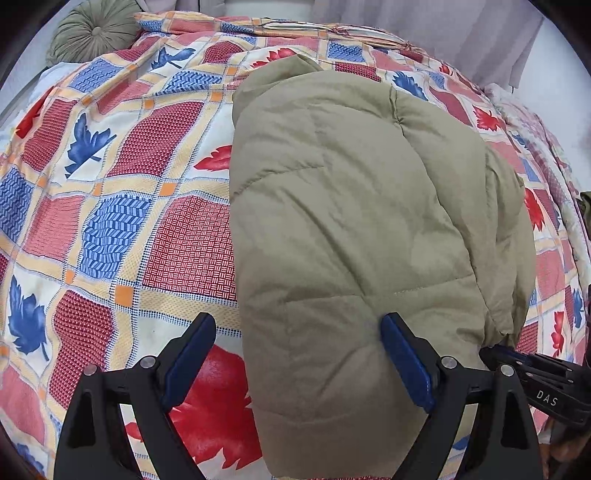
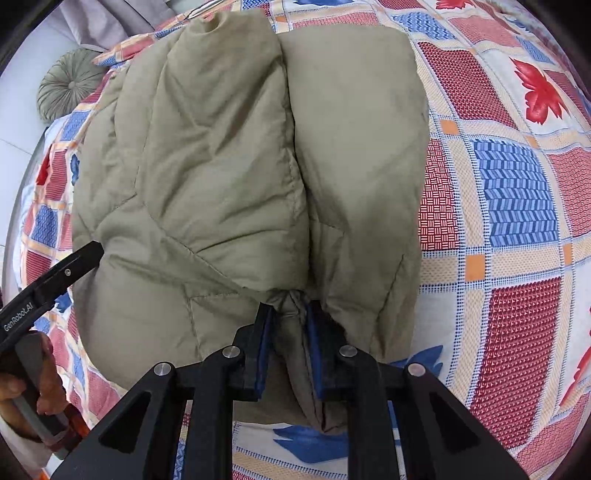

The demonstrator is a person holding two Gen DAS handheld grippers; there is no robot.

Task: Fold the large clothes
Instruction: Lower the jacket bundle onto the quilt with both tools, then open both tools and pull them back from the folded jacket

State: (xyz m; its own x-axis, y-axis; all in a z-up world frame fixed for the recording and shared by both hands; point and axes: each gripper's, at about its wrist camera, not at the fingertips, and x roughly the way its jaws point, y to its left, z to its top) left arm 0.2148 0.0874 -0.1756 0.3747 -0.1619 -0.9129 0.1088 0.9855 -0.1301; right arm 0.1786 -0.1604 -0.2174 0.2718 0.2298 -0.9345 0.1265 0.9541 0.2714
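With the right gripper point(image 2: 290, 350) jaws pinching only the puffy jacket point(image 2: 240, 166) hem and the left gripper point(image 1: 299, 362) spread over its near edge, the slippery bulk may slip free.

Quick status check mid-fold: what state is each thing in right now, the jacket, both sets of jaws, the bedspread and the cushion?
Khaki padded jacket: folded lengthwise on the bed, near edge pinched by the right gripper.
Right gripper: jaws shut on a bunched fold of jacket fabric.
Left gripper: jaws wide open, one pad on the jacket, nothing gripped.
Patterned bedspread: spread out under the jacket, slightly wrinkled.
Round green cushion: lying at the bed's far corner, untouched.
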